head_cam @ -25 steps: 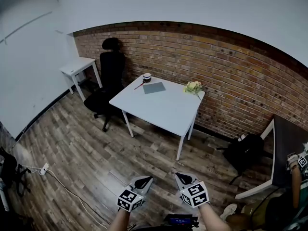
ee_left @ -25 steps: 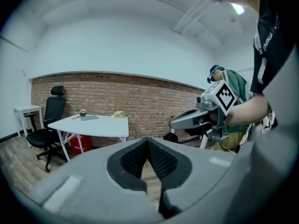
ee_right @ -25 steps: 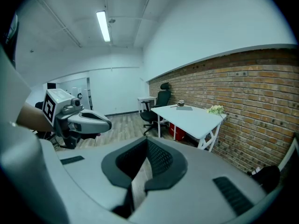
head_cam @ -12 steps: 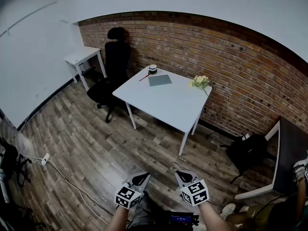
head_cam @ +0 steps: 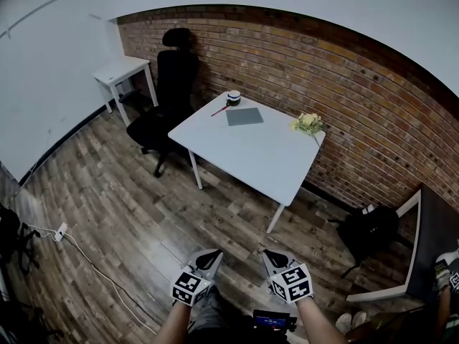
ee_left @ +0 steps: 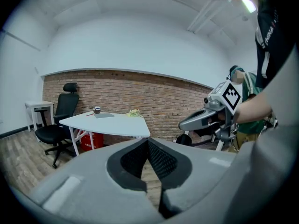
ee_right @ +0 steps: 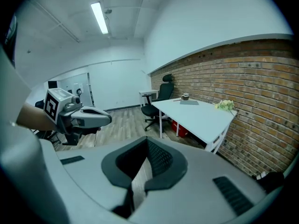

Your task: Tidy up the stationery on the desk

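Observation:
A white desk [head_cam: 258,156] stands against the brick wall, well ahead of me. On its far left corner lie a grey notebook [head_cam: 244,116] and a red pen [head_cam: 219,110], beside a small round cup [head_cam: 234,97]. A bunch of pale flowers [head_cam: 308,122] lies at its far right corner. My left gripper [head_cam: 211,254] and right gripper [head_cam: 269,255] hover side by side over the floor, both shut and empty. In the left gripper view, the shut left gripper [ee_left: 148,142] points at the desk [ee_left: 117,123], with the right gripper [ee_left: 202,119] alongside. The right gripper view shows its shut right gripper [ee_right: 146,142], the desk [ee_right: 201,118] and the left gripper [ee_right: 93,118].
A black office chair [head_cam: 168,99] stands at the desk's left, a small white side table [head_cam: 123,70] behind it. A black backpack [head_cam: 371,231] leans by a dark desk [head_cam: 434,224] at right. A cable and power strip [head_cam: 61,231] lie on the wooden floor. A red box [ee_left: 88,141] sits under the desk.
The desk has drawn nearer in the head view as the person walked towards it. Both grippers moved forward with the person and stayed shut and empty.

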Tool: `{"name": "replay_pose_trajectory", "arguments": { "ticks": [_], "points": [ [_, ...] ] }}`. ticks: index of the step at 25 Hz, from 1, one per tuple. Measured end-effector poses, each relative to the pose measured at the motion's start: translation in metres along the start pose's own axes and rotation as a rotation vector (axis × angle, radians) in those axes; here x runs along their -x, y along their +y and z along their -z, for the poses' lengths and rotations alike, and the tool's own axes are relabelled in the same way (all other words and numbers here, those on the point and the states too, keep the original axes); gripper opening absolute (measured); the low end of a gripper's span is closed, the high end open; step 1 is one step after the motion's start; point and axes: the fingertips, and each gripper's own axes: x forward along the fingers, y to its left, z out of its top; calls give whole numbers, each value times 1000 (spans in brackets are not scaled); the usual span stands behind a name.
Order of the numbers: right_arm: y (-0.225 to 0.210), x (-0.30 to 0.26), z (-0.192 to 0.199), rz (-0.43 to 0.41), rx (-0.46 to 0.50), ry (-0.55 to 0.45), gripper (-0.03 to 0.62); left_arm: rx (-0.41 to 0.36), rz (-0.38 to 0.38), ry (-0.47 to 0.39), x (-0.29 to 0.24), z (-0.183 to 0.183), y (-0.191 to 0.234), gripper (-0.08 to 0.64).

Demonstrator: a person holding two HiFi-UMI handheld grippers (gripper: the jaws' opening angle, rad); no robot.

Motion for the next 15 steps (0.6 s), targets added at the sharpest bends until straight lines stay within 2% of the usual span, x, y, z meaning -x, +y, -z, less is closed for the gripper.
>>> {"name": "replay_pose_trajectory", "arguments": {
  "ticks": [5,15],
  "points": [
    [-9,-52,-31,14,-2,3,8,7,3,0,-18,-7,61,6],
    [-12,-140,-95,76,-22,1,8,-7,80,7,-40,-25,166,6]
  ]
}}
